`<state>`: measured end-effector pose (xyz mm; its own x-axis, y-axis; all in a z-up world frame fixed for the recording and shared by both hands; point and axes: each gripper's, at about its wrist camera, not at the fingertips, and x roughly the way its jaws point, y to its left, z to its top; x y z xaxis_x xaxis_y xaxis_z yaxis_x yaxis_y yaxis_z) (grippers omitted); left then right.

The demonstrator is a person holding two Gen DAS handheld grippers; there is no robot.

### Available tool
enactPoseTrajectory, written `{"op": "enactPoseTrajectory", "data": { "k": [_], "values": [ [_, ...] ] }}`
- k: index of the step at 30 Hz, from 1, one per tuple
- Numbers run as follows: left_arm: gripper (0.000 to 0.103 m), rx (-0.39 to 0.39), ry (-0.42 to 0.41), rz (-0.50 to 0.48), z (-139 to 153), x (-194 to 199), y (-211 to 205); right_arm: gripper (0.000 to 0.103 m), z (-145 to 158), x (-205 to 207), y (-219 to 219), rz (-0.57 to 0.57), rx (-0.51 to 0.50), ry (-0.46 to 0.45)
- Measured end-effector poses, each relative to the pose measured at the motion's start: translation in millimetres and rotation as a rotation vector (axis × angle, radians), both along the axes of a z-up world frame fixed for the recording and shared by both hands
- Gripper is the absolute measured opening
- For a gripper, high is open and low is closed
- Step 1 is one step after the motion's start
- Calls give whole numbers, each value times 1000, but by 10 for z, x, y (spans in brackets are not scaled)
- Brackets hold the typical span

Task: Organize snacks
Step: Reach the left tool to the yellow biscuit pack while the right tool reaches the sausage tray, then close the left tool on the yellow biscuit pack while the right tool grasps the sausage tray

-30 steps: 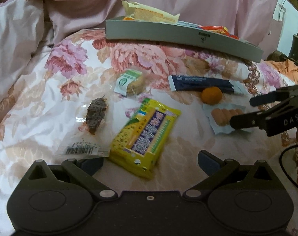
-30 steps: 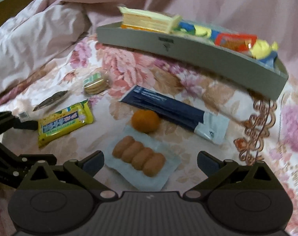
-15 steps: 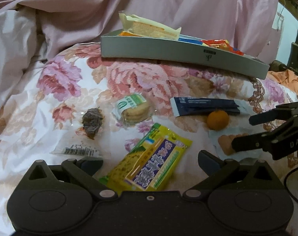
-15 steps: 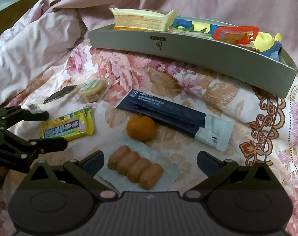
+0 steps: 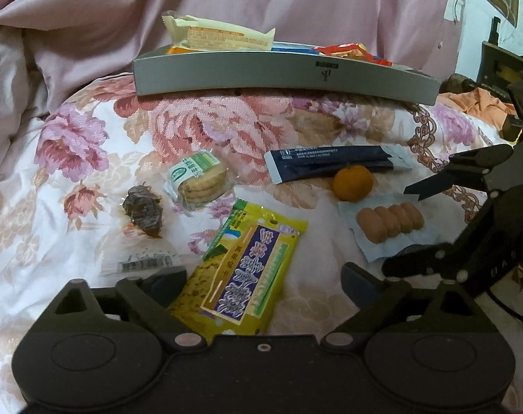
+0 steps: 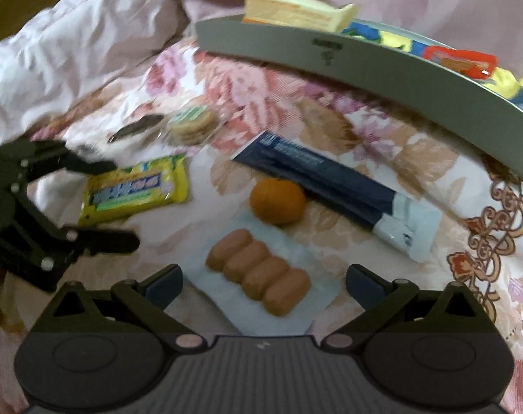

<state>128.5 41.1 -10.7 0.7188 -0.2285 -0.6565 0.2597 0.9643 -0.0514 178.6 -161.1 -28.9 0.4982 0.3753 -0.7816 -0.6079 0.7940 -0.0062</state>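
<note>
The left gripper [image 5: 263,277], jaws apart and just closing in, straddles the yellow snack pack [image 5: 242,270] without pressing it. The pack's long axis runs near-to-far between the fingers. The right gripper [image 6: 263,279], open, straddles the sausage pack [image 6: 259,281].

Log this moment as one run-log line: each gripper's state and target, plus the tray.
left gripper: closing around yellow packet, not gripping | right gripper: open over sausage pack | tray: part-filled

Glossy plastic yellow wrapper [image 5: 247,262], woven floral cloth [image 5: 227,127]
</note>
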Motion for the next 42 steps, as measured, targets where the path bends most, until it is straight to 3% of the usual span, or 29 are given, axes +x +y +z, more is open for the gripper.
{"op": "enactPoseTrajectory", "data": {
  "k": [4, 12, 21, 30, 39, 42],
  "values": [
    [88, -15, 19, 2, 14, -27, -5, 103, -25, -77, 29, 59, -39, -22],
    [88, -13, 23, 6, 6, -12, -19, 102, -22, -38, -2, 22, -4, 0],
    [77, -29, 41, 37, 10, -20, -14, 83, 21, -117, 31, 61, -5, -17],
    [61, -35, 58, 9, 2, -74, -107, 69, 48, -158, 55, 96, 11, -18],
    [70, -14, 43, 10, -24, -61, -160, 83, 30, -168, 100, 96, 30, -37],
    [72, -3, 38, 16, -28, -37, -161, 84, 20, -176, 118, 93, 19, -56]
  ]
}}
